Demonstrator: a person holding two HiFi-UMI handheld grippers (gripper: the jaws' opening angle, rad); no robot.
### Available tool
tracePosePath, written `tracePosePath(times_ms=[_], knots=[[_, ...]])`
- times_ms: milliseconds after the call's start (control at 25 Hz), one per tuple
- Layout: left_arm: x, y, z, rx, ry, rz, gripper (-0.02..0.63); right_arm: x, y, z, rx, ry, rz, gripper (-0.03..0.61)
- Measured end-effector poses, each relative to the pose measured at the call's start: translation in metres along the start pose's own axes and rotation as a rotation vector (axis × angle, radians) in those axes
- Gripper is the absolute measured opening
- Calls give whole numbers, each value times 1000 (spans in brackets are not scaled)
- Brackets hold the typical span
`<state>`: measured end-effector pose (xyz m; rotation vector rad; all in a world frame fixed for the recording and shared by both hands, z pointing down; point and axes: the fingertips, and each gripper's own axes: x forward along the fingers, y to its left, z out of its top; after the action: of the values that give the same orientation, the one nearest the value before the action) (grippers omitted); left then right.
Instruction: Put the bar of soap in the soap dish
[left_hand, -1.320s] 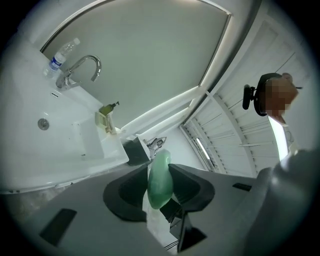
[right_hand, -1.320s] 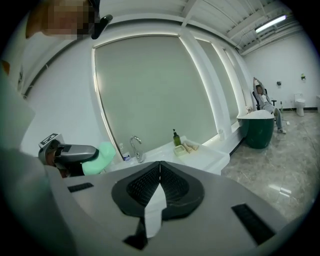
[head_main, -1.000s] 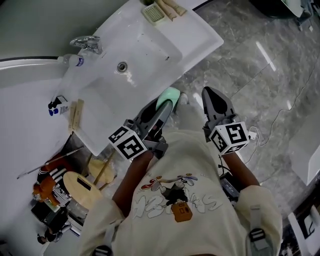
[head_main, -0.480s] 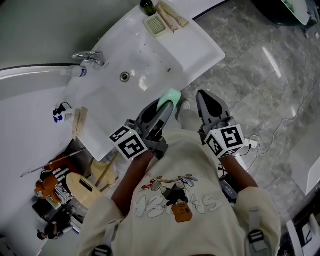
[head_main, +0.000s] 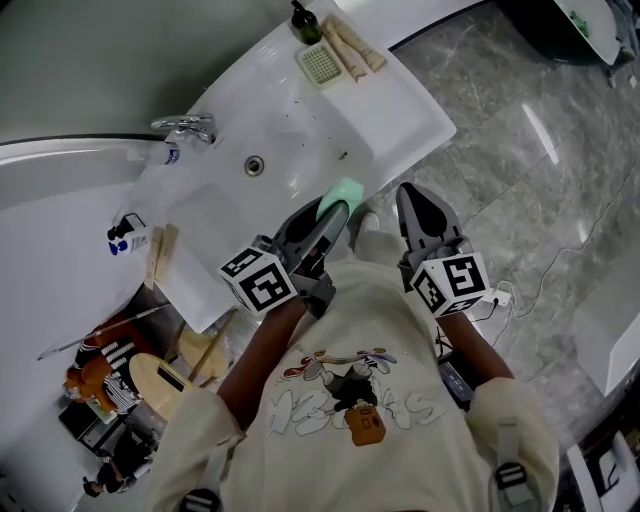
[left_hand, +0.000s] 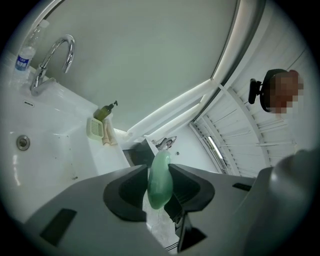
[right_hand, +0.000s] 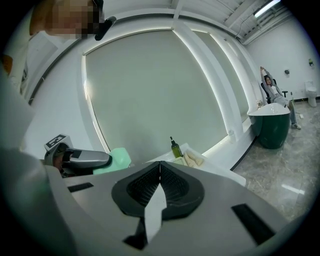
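The left gripper (head_main: 333, 207) reaches forward to the near edge of the white sink (head_main: 395, 105), jaws clamped on the green bar of soap (head_main: 342, 191), which stands edge-on between them. The right gripper (head_main: 417, 196) is held beside it over the marble floor (head_main: 520, 190), jaws pressed together and empty. The soap dish (head_main: 320, 63) sits at the sink's far corner, well apart from the soap, with a green pump bottle (head_main: 305, 22) and rolled towels (head_main: 355, 45) just beside it.

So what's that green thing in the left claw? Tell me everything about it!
It is a bar of soap, pale mint green, smooth, a rounded oval. The left claw is shut on it, pinching its flat sides so it stands on edge, its end poking past the tips. It hangs in the air near the front edge of the white sink, touching only the claw. The soap dish sits at the far corner.
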<state>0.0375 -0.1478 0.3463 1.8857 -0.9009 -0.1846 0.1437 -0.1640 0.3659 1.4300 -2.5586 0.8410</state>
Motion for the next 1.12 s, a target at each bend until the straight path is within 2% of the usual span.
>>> tracePosePath(times_ms=[200,600,800,1120], knots=[[2,14,17,52,12,9,143,19,11,-1,-21,10,21,6],[10,40,47,40,-6,41,143,57,27,-1,-71,37,52,6],[15,54,63,36,-25,53,143,75,23,2,-116,49,38,8],[26,83,88,40,-42,76,143,106,14,17,-124,47,28,6]])
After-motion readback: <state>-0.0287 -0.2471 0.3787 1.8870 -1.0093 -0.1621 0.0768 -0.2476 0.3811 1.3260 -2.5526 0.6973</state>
